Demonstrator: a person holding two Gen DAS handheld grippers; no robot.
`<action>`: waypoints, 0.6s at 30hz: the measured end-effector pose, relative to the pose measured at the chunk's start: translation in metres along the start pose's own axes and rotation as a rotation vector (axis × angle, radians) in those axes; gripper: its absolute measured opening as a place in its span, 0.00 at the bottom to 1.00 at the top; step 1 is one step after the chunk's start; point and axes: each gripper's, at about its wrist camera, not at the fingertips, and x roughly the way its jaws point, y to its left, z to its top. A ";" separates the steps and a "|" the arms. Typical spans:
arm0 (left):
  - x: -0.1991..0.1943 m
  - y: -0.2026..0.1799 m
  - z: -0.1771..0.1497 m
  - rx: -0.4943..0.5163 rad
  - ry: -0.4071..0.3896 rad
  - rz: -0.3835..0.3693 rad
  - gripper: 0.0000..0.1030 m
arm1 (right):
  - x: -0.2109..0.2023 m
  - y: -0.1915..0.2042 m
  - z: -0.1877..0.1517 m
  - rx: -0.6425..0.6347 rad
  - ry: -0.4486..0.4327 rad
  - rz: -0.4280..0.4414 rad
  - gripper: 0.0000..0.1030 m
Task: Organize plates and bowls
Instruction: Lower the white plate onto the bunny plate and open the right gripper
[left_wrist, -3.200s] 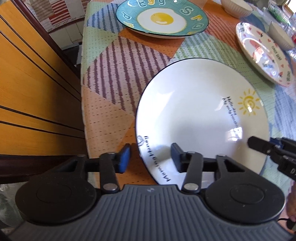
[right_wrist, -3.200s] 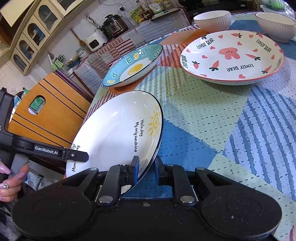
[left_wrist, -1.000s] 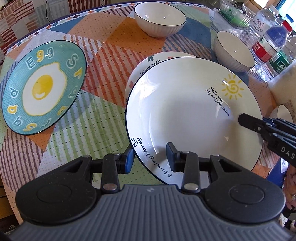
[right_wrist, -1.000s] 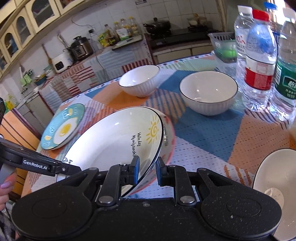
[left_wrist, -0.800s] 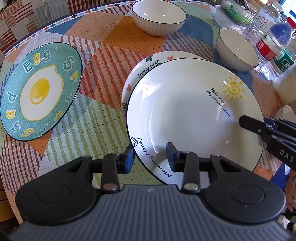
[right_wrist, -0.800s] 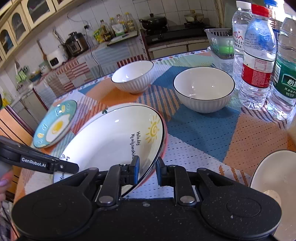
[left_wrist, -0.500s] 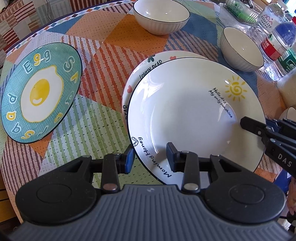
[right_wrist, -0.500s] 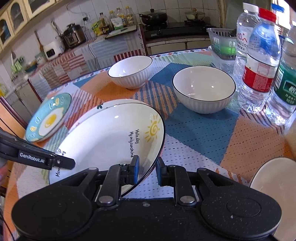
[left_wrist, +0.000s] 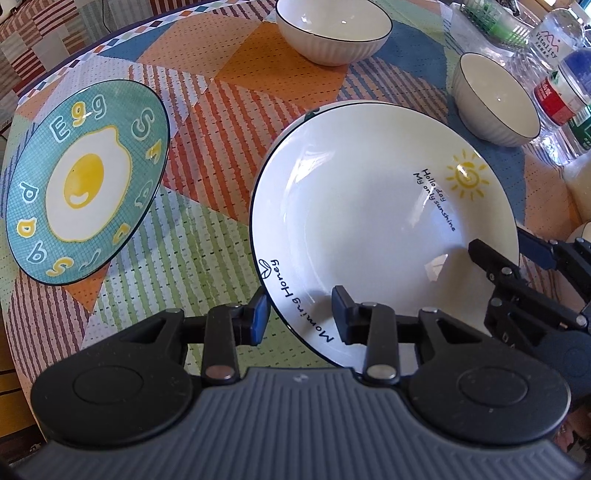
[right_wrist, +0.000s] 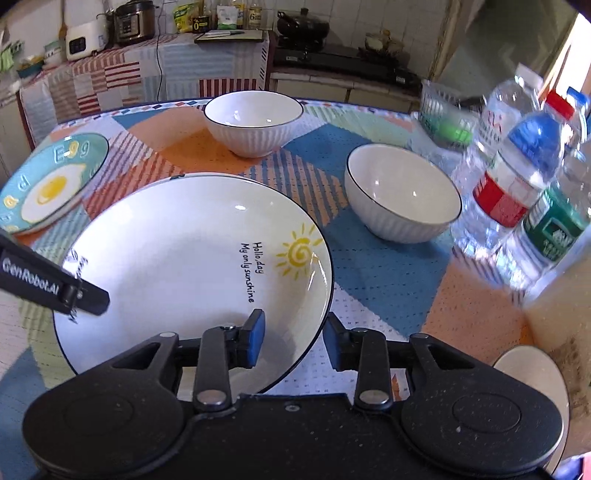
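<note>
Two grippers are straddling the sun plate (left_wrist: 373, 221) on the table (left_wrist: 207, 236): left gripper (left_wrist: 300, 316) is gripping its near rim, right gripper (right_wrist: 291, 338) has just been opening, pads clear of the rim. Egg plate (left_wrist: 79, 181) is sitting left, bowls (right_wrist: 400, 194) behind.

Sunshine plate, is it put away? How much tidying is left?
Done: the sunshine plate lies stacked on another plate, whose sliver shows behind. In hand: the left gripper clamps its rim; the right gripper's jaws have just been opening around it. Left: the egg plate and two white bowls sit apart.
</note>
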 end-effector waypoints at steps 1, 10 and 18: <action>0.000 0.003 -0.001 -0.009 0.001 -0.016 0.34 | 0.002 0.003 0.000 -0.018 -0.004 -0.012 0.39; -0.041 0.025 -0.017 -0.044 -0.060 -0.078 0.34 | -0.020 0.013 -0.003 -0.037 -0.067 -0.039 0.38; -0.101 0.043 -0.043 -0.001 -0.140 -0.011 0.34 | -0.081 0.014 0.002 0.050 -0.153 0.134 0.43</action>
